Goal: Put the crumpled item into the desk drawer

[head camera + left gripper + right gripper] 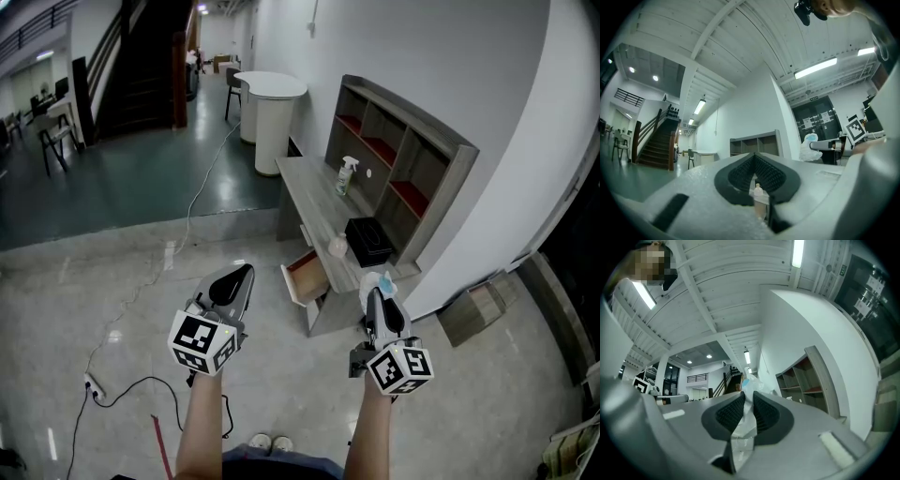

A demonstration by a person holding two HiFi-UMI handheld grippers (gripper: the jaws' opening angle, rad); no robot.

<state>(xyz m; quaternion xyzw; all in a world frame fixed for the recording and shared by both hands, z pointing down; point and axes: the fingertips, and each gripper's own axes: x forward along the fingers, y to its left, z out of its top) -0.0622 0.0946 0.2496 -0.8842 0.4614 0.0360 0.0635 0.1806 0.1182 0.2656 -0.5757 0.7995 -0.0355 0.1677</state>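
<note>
The crumpled item (377,283), a white wad of thin plastic with a blue spot, sticks out of my right gripper (375,294). In the right gripper view the same plastic (746,420) is pinched between the two black pads, so this gripper (749,398) is shut on it. It hangs in the air in front of the grey desk (305,180), just right of the open desk drawer (306,277). My left gripper (246,271) is held left of the drawer, shut, with nothing in it. Its pads (740,174) meet at the tip.
On the desk stand a spray bottle (347,174), a black box (367,241) and a small pale object (337,247), with a shelf unit (398,155) behind. A cable (122,389) trails across the floor at left. A cardboard box (473,311) lies right of the desk.
</note>
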